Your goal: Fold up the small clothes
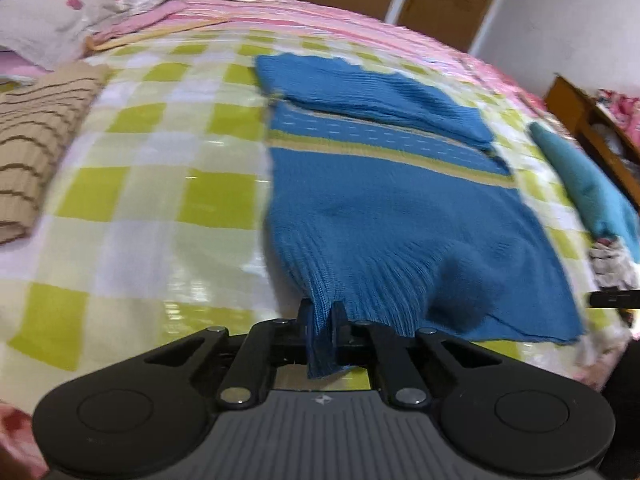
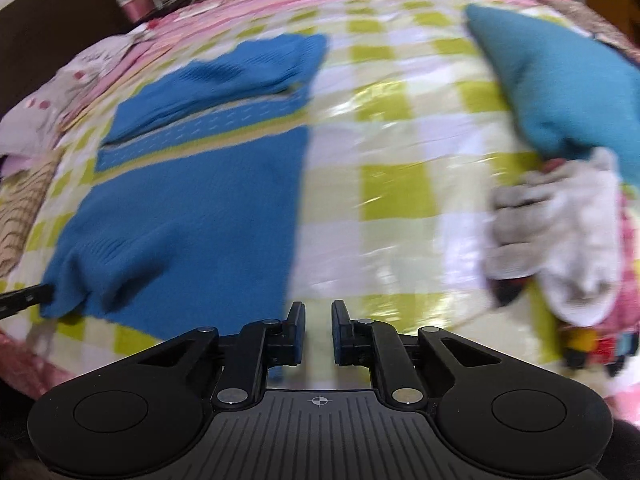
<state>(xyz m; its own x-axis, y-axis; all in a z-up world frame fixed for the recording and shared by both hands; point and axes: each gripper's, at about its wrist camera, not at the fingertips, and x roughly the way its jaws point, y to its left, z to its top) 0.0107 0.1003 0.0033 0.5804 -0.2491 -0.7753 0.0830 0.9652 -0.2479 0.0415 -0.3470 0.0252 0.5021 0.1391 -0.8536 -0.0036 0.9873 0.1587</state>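
Note:
A blue knit sweater (image 1: 392,208) with a yellow-green stripe lies on the checked bed cover (image 1: 160,184), one sleeve folded across its top. My left gripper (image 1: 322,312) is shut on the sweater's near ribbed hem, which bunches and lifts between the fingers. In the right wrist view the same sweater (image 2: 192,184) lies to the left. My right gripper (image 2: 318,312) is open with a narrow gap and holds nothing, just right of the sweater's near right corner. The left gripper's tip (image 2: 24,298) shows at the sweater's left corner.
A folded tan striped garment (image 1: 36,140) lies at the left. A teal garment (image 2: 560,80) and a grey-white cloth (image 2: 560,232) lie on a pile at the right. Pillows (image 1: 60,16) sit at the bed's head. A wooden cabinet (image 1: 588,120) stands right of the bed.

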